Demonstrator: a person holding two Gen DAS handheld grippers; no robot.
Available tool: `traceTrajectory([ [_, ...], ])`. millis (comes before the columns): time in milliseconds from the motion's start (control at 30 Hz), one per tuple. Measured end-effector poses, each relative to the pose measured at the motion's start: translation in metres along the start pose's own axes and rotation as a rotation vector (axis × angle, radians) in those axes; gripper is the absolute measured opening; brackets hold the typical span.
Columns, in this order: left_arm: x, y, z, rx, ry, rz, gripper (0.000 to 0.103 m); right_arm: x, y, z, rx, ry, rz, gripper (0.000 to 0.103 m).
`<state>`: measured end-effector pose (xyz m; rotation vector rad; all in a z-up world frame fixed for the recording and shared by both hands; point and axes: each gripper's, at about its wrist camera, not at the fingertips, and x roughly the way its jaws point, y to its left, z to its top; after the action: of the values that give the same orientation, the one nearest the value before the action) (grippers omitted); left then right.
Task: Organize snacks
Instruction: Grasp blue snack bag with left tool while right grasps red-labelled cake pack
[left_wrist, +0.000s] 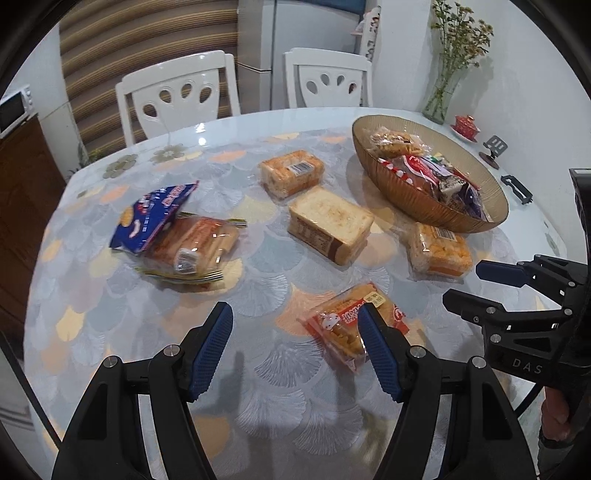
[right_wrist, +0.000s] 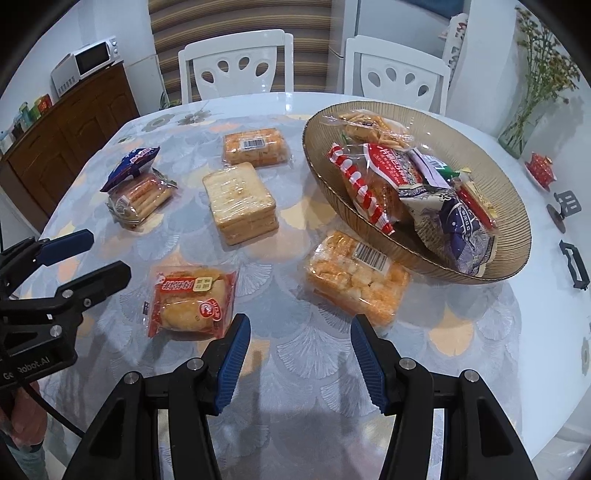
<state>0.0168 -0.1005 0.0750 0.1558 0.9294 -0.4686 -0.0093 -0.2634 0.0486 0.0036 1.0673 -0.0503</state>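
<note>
Just past L jaws, off their right pad | red bun pack (left_wrist: 352, 325) sat closest to left gripper (left_wrist: 295, 354), long axis diagonal | right gripper (right_wrist: 297, 363) farther | both spread, empty

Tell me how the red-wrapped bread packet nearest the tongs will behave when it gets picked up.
The red bread packet probably feels light for its size, since it holds one puffy bun. Its loose, crinkled film would likely flex and may slip between the pads. The soft bun could squash under a hard squeeze, but lying flat on the table it should not roll.
</note>
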Motion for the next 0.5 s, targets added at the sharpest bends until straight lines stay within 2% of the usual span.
traceTrajectory([
  [233, -0.009, 0.007, -0.004, 0.017, -0.006, 0.027, 0.069, -0.006, -0.002, -0.001, -0.020, -0.013, 0.033, 0.055],
  [367, -0.008, 0.028, -0.009, 0.027, 0.027, 0.043, 0.069, -0.003, -0.017, 0.001, -0.025, 0.005, 0.154, 0.059],
  [500, 0.000, 0.056, -0.015, 0.004, 0.052, 0.099, 0.069, 0.002, -0.013, 0.007, -0.061, 0.016, 0.249, 0.060],
])
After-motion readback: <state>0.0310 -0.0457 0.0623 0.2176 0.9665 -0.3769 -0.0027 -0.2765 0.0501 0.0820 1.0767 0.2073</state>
